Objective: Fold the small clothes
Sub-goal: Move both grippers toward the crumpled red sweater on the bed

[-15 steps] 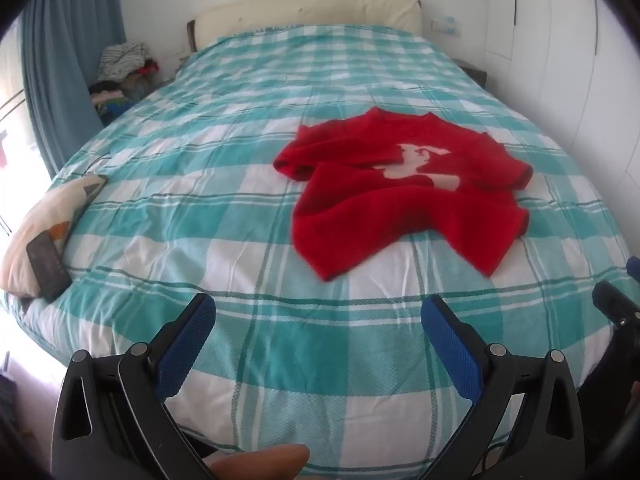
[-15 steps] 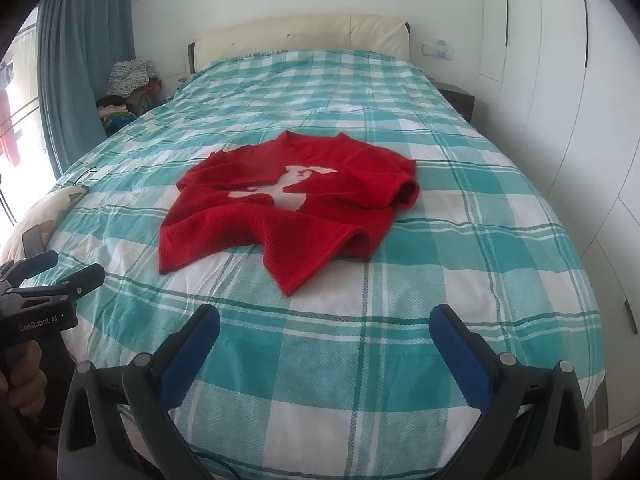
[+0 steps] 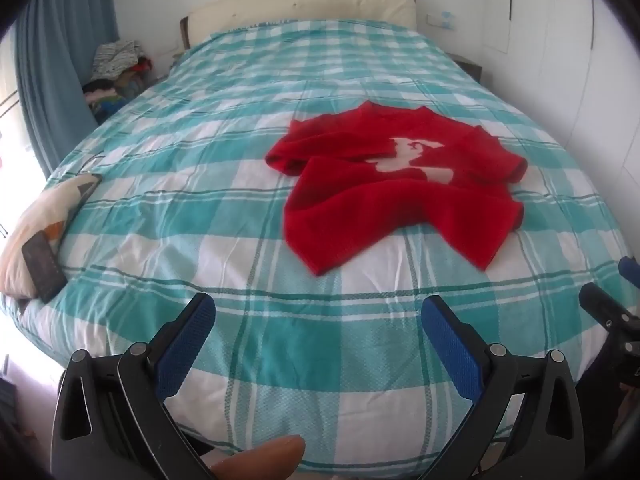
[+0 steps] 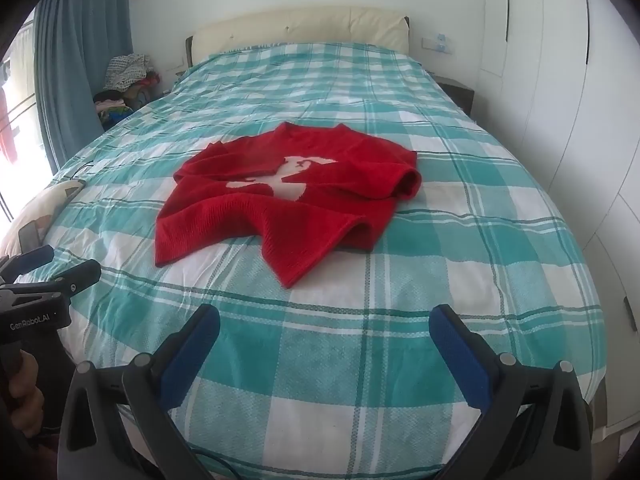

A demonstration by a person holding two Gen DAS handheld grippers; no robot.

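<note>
A bed (image 3: 192,200) fills both views, its teal and white checked cover (image 4: 460,240) stretched flat from the near edge to a cream headboard (image 4: 300,26) against the far wall. To the right stand white wardrobe doors (image 4: 560,80), and to the left a blue curtain (image 3: 60,60) hangs beside a bright window. In the corner next to the headboard sits a pile of clothes (image 3: 116,68). The red sweater (image 3: 396,184) lies crumpled on the cover near the middle of the bed, a pale animal figure (image 4: 280,178) showing on its front, the near hem rumpled into folds and a sleeve bunched at one side. At the bed's left edge rests a cream pillow (image 3: 40,220), with a dark phone (image 3: 43,266) lying on it. The left gripper (image 3: 318,316) hangs over the near end of the bed, its blue-padded fingers (image 3: 188,344) spread wide apart and empty, well short of the sweater. The right gripper (image 4: 324,326) is likewise over the near edge, spread wide and holding nothing, its blue pads (image 4: 460,356) apart from the garment. In the right wrist view the left gripper appears at the left border, gripped by the left hand (image 4: 24,404).
</note>
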